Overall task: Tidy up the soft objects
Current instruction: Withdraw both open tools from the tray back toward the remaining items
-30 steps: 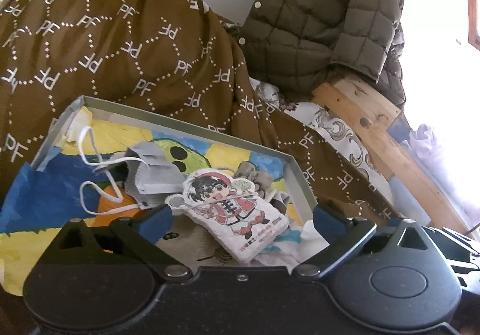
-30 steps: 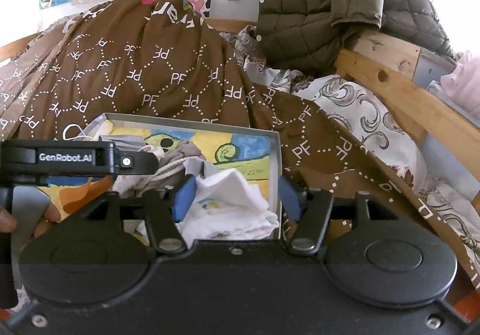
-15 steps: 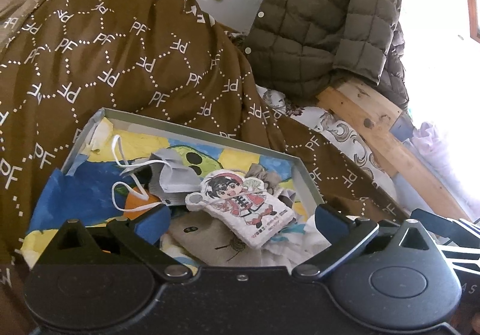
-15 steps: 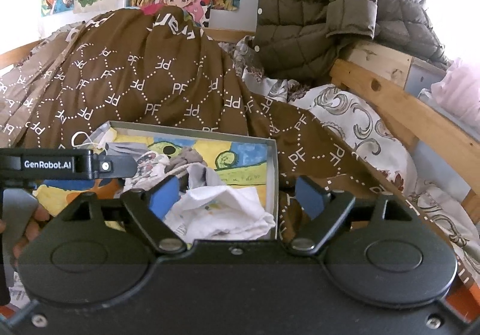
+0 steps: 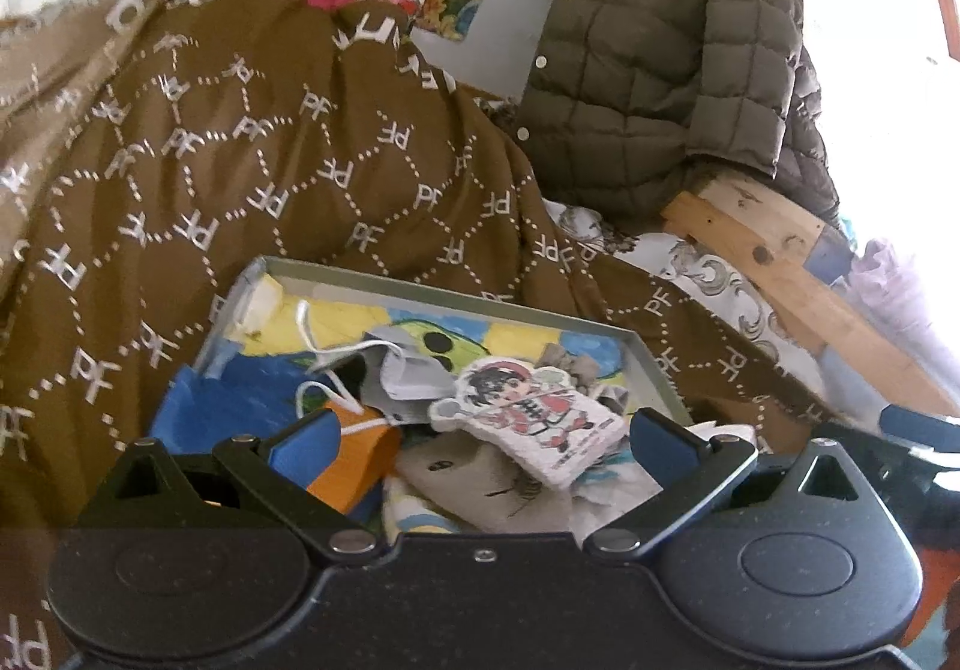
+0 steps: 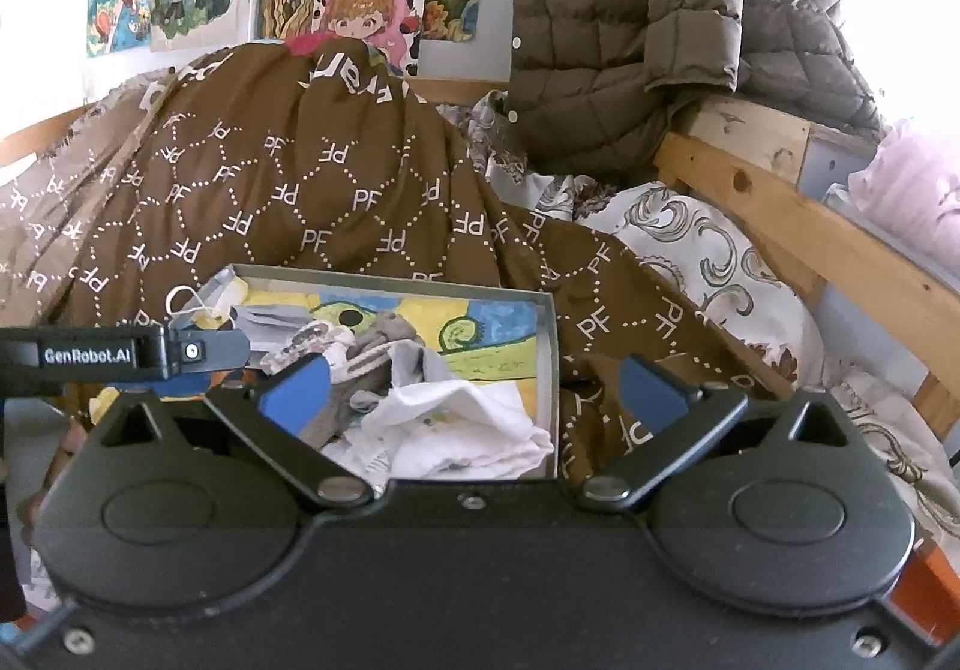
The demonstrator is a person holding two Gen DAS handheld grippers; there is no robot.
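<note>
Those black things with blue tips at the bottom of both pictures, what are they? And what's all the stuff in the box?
They are hand-held grippers: a person holds one in each hand like big tongs. Each carries a camera looking out between its two blue-padded fingers, so each picture is one gripper's own view.

In front lies a shallow box with a colourful drawing inside, sitting on a brown blanket on a bed. In it are soft things: a grey face mask with white loops, a cartoon character plush and a crumpled white cloth.

The left hand-held gripper is open and holds nothing. The right hand-held gripper is opening its jaws; the cloth lies below, not pinched. A quilted jacket hangs behind.
</note>
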